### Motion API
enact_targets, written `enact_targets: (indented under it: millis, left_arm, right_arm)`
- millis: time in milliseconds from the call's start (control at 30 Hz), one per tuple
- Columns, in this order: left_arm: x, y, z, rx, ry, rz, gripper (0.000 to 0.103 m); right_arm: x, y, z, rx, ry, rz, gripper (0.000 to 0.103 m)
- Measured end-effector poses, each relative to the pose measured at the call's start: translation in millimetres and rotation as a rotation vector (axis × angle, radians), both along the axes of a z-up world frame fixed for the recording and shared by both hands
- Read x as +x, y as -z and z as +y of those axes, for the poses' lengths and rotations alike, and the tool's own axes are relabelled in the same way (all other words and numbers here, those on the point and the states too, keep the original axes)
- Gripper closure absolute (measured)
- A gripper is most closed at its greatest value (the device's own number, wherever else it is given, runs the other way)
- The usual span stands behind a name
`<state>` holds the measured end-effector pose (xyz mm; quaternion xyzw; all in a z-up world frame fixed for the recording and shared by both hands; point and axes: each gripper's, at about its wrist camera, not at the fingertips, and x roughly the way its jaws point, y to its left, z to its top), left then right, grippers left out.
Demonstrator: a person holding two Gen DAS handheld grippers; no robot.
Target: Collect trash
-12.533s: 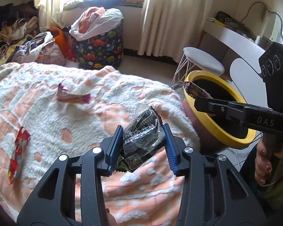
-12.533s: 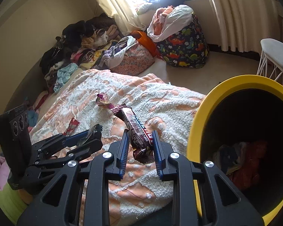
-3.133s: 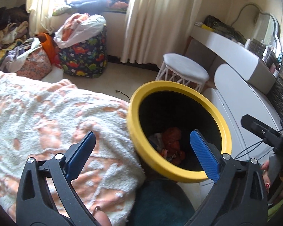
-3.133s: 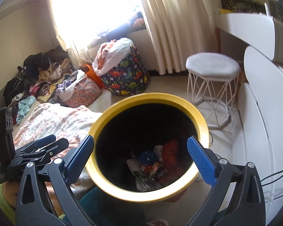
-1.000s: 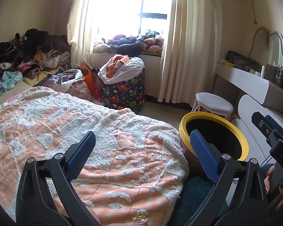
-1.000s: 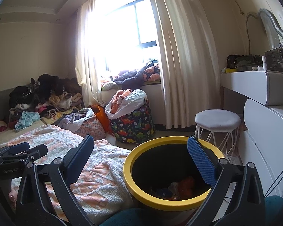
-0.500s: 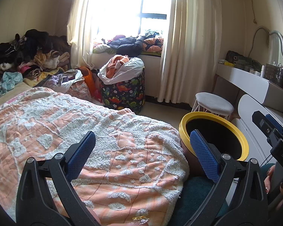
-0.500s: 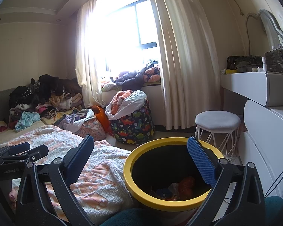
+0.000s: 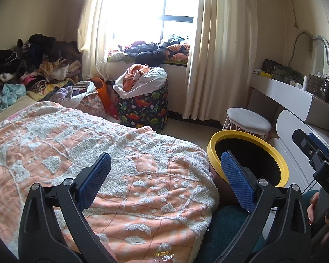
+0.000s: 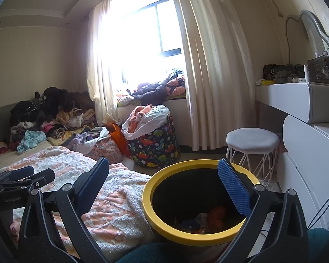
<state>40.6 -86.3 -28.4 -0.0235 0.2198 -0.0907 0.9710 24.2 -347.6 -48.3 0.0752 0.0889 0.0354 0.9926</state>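
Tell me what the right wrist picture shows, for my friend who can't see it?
The right gripper is open and empty, held over a yellow-rimmed bin with colorful trash at the bottom. A peach-and-white blanket lies left of the bin, with the left gripper above it. Behind are a dinosaur-print bag, a white stool and a bright window.

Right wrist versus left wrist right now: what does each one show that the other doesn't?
Only the right wrist view looks into the bin: trash lies at its bottom. It also catches the left gripper from the side.

Only the left wrist view shows the wide stretch of blanket, with a small shiny scrap at its near edge, and the right gripper at the far right.

Both show the yellow-rimmed bin beside the bed, the stool, the dinosaur bag, and their own fingers spread wide, holding nothing.
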Motion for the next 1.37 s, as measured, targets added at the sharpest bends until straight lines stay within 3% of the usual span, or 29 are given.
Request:
enact_targets:
  millis: [667, 867, 1067, 1200, 1367]
  left_arm:
    - [0, -1, 0, 0.006, -0.002, 0.002, 0.011]
    - [-3, -4, 9, 0.008, -0.069, 0.015, 0.011]
    - [-10, -4, 73, -0.032, -0.224, 0.08, 0.011]
    - [-24, 1, 163, -0.015, -0.459, 0.14, 0.011]
    - [-58, 26, 284, 0.052, -0.799, 0.266, 0.011]
  right_arm:
    - [-1, -1, 1, 0.002, -0.001, -0.001, 0.007]
    - [2, -7, 15, -0.002, -0.06, 0.021, 0.007]
    - [13, -27, 90, -0.077, -0.352, 0.072, 0.006]
    - [23, -33, 196, -0.174, -0.693, 0.163, 0.006]
    - [28, -6, 367, -0.304, -1.098, 0.393, 0.006]
